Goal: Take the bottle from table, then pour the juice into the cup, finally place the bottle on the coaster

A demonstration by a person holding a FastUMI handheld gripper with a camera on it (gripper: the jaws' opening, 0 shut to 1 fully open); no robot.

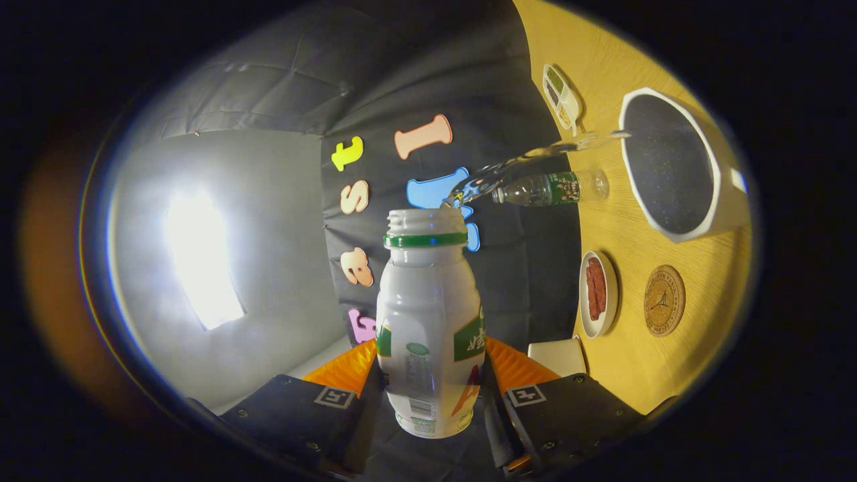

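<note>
- While the view is rolled so the table runs up the right of the frame, the gripper has both fingers clamped on the lower body of the white bottle, centre frame.
- Bottle mouth is uncapped; a clear stream arcs from it toward the upper right, reaching the rim of the white cup.
- Round cork coaster lies bare at right, below the cup.
- Small dish with reddish food sits beside the coaster.
- Clear plastic bottle and a divided tray stand further up the frame.
</note>
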